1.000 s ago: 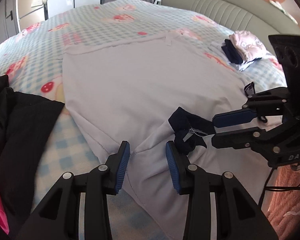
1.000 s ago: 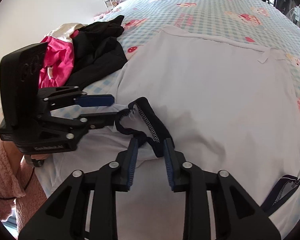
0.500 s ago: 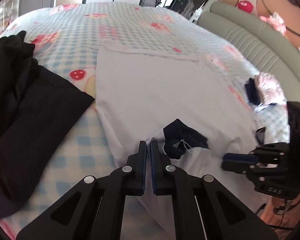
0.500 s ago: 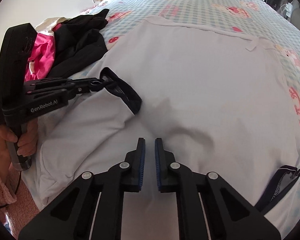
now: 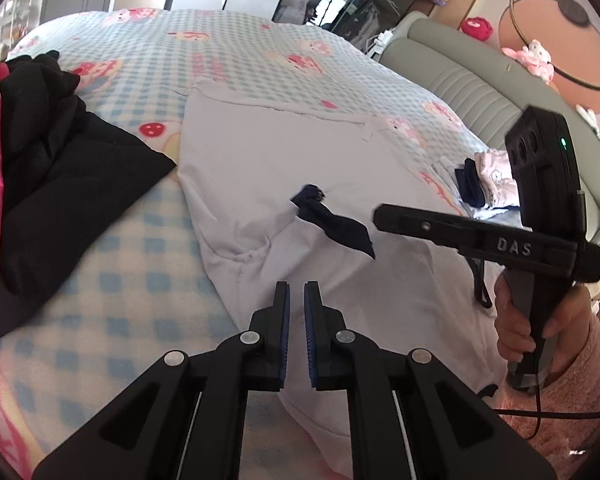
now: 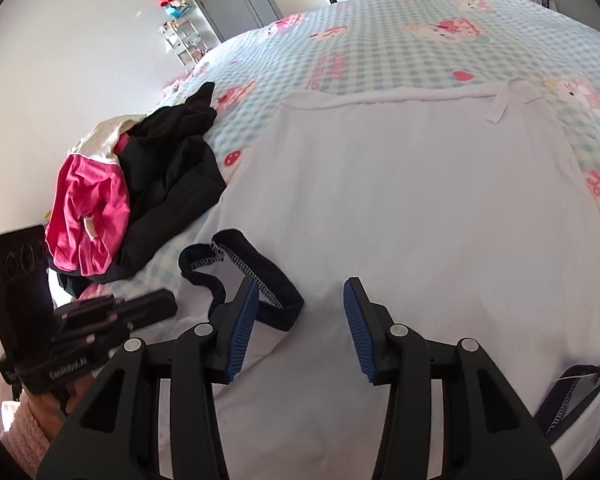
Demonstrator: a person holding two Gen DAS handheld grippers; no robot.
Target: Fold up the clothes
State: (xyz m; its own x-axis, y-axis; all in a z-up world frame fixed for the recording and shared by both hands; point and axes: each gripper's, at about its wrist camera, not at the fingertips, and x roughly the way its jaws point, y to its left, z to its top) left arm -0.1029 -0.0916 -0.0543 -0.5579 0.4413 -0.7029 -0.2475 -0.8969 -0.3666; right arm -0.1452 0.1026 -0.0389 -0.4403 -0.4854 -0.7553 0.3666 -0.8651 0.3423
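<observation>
A white T-shirt (image 5: 300,168) with navy cuffs lies spread on the checked bed. Its left sleeve is folded inward, so the navy cuff (image 5: 332,226) (image 6: 240,272) rests on the shirt's body. My left gripper (image 5: 297,294) hovers just short of the crease by that sleeve; its jaws are nearly together with nothing between them. It also shows low on the left as the left gripper (image 6: 168,304). My right gripper (image 6: 300,320) is open above the shirt, its left finger over the cuff. Side-on, the right gripper (image 5: 380,216) reaches in beside the cuff. The other navy cuff (image 6: 572,392) lies at the near right.
A heap of black clothes (image 5: 60,180) (image 6: 172,184) and a pink garment (image 6: 84,208) lies left of the shirt. A small folded pink and navy stack (image 5: 488,180) sits near the grey headboard (image 5: 480,80). The checked bedspread (image 5: 220,48) stretches beyond the shirt's hem.
The left gripper closed near the sleeve, then drew back with nothing held. The right gripper closed and has now opened wide. The navy cuff now lies on the shirt's body.
</observation>
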